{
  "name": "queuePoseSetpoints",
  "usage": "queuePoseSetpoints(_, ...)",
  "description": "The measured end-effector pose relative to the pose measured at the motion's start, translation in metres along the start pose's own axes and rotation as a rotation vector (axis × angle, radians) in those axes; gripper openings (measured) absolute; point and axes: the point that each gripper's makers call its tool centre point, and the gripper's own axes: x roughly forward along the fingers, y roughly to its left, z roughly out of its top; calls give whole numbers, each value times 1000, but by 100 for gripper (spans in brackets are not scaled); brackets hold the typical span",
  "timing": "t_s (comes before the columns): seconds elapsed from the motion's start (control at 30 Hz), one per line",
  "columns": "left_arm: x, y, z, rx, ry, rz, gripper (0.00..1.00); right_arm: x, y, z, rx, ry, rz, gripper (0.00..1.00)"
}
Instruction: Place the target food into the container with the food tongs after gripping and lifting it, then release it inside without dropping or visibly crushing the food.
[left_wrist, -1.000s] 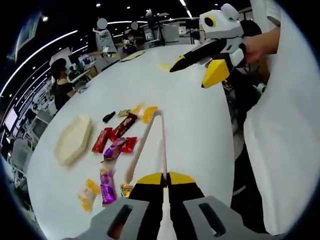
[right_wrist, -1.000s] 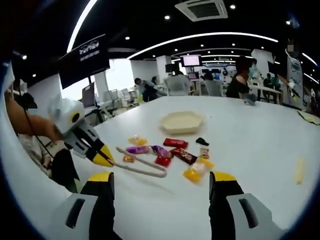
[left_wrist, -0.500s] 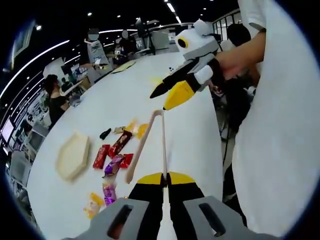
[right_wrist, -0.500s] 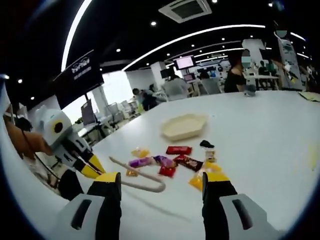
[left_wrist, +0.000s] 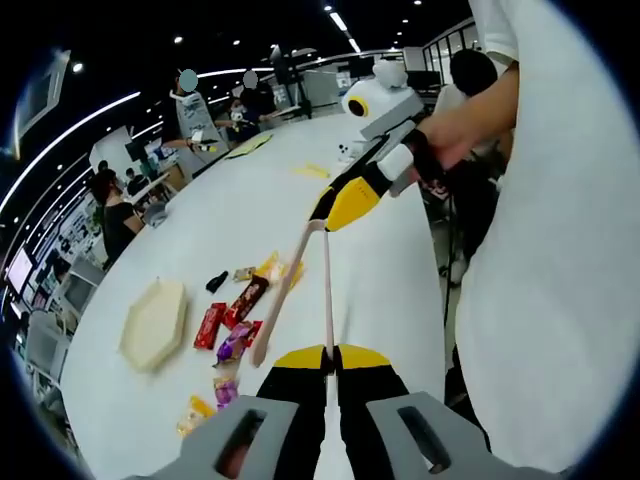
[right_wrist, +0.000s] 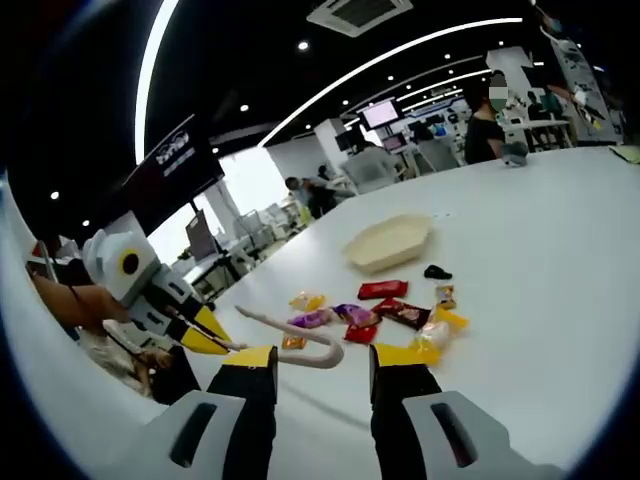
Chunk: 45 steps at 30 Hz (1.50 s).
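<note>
Open office, black ceiling, curved light strips, white table

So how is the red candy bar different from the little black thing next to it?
The red candy bar is long, flat and rectangular; the little black thing is smaller and lumpy. The red bar's wrapper is bright and shiny, while the black piece is dark. The red bar lies nearer the cream container in the left gripper view. Both lie loose on the white table.
</note>
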Motion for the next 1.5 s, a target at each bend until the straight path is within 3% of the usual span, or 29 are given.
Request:
queuePoseSetpoints(0.07, -2, -1, 4, -1, -10, 1, 0, 0, -2, 2, 74, -12, -9, 35)
queuePoseSetpoints(0.17, -3, -3, 9, 22, -32, -5, 0, 0, -2, 3, 105, -31, -1, 30)
queuePoseSetpoints(0.27, -3, -2, 9, 32, -30, -3, 0, 1, 6, -1, 205, -9, 54, 25)
queuePoseSetpoints(0.33, -3, -2, 10, 35, -38, -2, 0, 0, 8, 1, 224, -15, 59, 20)
queuePoseSetpoints(0.47, -5, -2, 11, 46, -52, 3, 0, -3, 9, 5, 357, -35, 90, 16)
queuePoseSetpoints(0.57, -3, -1, 7, 32, -35, 10, 0, -4, 9, 3, 469, -5, 107, 12)
queuePoseSetpoints(0.77, 4, -1, -4, -7, 18, 39, 1, -2, 22, 11, 512, -4, 121, 8)
queuePoseSetpoints(0.9, 5, 1, 1, -40, -18, 48, 4, -1, 26, 13, 512, 6, 116, 6)
queuePoseSetpoints(0.93, 5, 2, 4, -37, -21, 56, 6, -2, 21, 10, 466, 12, 79, 6)
queuePoseSetpoints(0.97, 5, 3, 5, -35, -21, 57, 9, -2, 23, 12, 485, 5, 94, 6)
queuePoseSetpoints(1.03, 10, 3, 5, -27, -9, 53, 12, -7, 33, 27, 636, -58, 185, 6)
queuePoseSetpoints(1.17, 13, 3, 6, -28, -3, 54, 14, -9, 20, 16, 523, -8, 96, 6)
queuePoseSetpoints(1.23, 15, 4, 8, -20, -3, 59, 14, -11, 23, 18, 569, -16, 129, 6)
queuePoseSetpoints(1.5, 21, 4, 4, -1, 40, 41, 11, -11, 28, 17, 523, 6, 133, 6)
